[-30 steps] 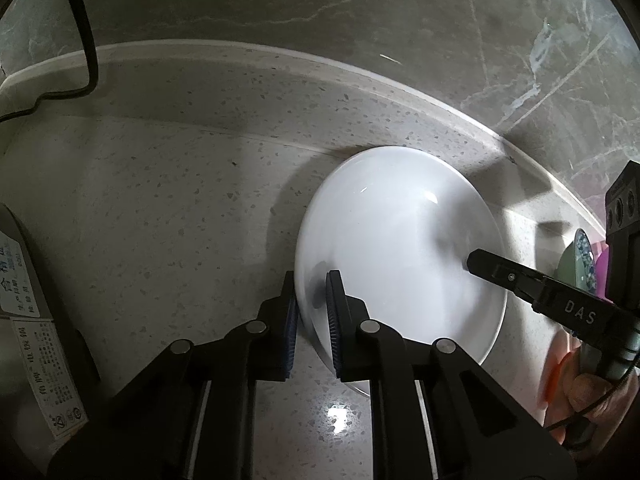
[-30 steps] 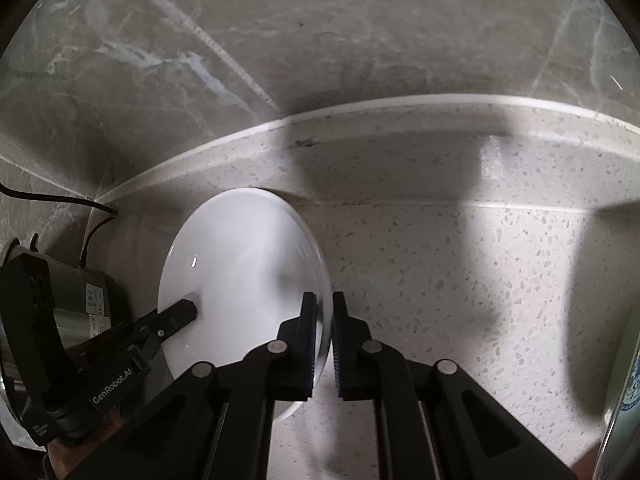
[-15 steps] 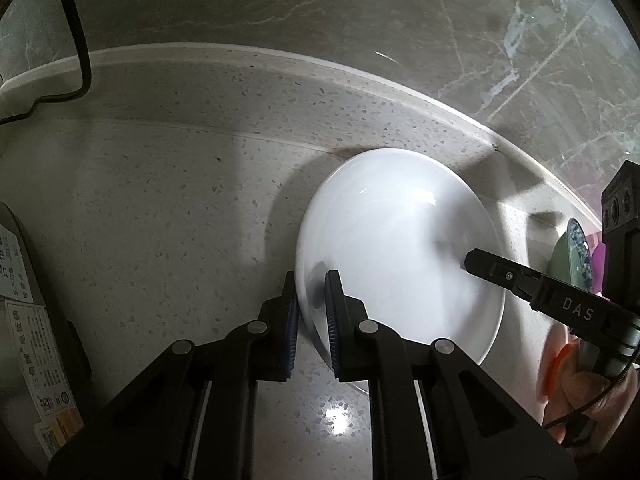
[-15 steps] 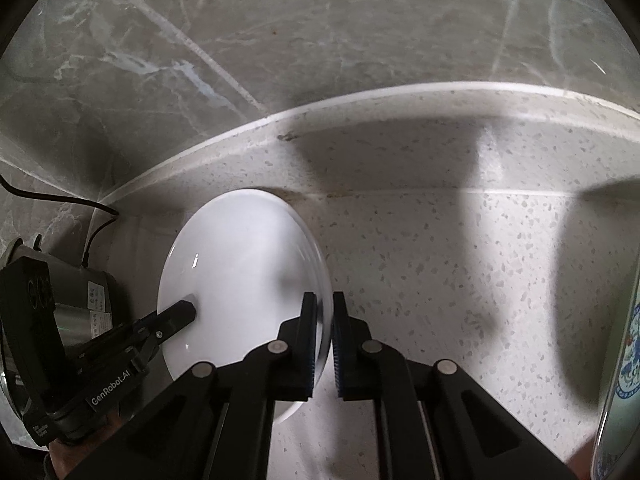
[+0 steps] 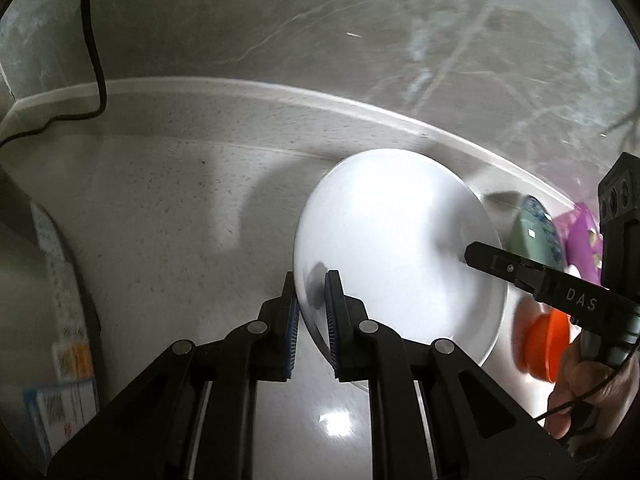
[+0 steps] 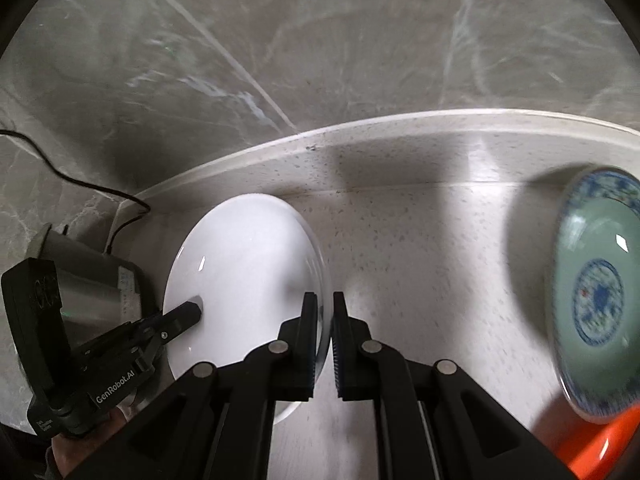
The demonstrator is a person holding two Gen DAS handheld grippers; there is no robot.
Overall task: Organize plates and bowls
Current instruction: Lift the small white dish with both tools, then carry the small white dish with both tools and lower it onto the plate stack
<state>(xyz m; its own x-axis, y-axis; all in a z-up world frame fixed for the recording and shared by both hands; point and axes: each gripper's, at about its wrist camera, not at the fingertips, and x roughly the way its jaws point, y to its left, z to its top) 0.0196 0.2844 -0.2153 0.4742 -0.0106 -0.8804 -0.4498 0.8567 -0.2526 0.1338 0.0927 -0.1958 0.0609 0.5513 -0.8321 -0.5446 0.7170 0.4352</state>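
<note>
A: On the left of the left view, a cable trails over the table, and a labelled appliance sits at the frame's edge. Why two tongs on one plate?

B: My guess is balance. The plate is wide, shallow and slick. The left tongs pinch its left rim, one pad under and one over. The right tongs reach in from the far side and bite the opposite rim. Held that way it seems less likely to tip or slide out.

A: So where is it?

B: Between the two tongs, near the table's back edge. It looks lifted clear of the table, though I can't be sure.

A: What does the right view add?

B: From its left: a metal appliance behind the left tongs, then the plate edge-on in the right tongs, pads pressed on the rim. Far right, a green patterned dish shows whole, over something orange. The left view shows that dish only as a sliver, but adds a purple thing beside it.
</note>
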